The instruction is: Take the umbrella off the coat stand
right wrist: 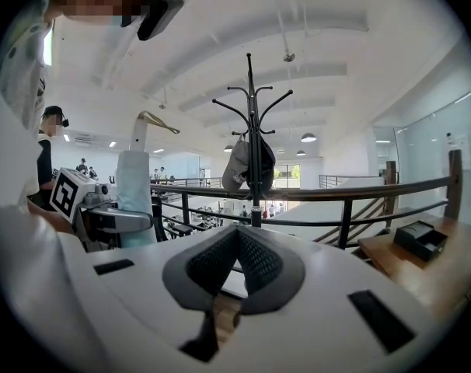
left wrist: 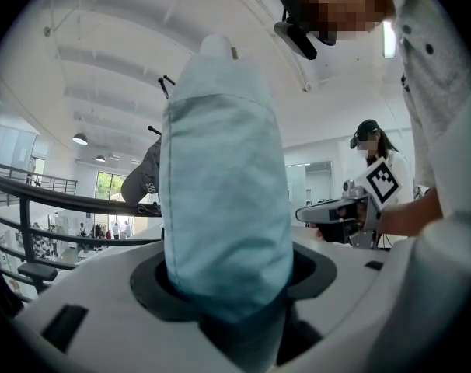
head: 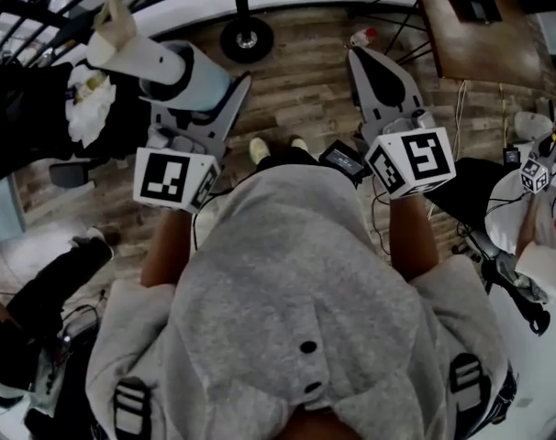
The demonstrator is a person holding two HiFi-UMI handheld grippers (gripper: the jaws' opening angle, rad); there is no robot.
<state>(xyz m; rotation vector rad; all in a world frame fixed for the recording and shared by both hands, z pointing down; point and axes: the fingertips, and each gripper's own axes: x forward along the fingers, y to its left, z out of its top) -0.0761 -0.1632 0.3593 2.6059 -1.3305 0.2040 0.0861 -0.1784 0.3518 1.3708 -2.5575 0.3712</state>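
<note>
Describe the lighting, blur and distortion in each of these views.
Head view: dim, dark-toned, edges curved. Left gripper view: bright washed-out ceiling, the umbrella filling the middle, black fisheye rim. Right gripper view: evenly lit, coat stand sharp, railing bowed by the lens.

Left gripper (head: 188,81) jaws clamp wide; right gripper (head: 361,60) jaws touch, empty.
</note>
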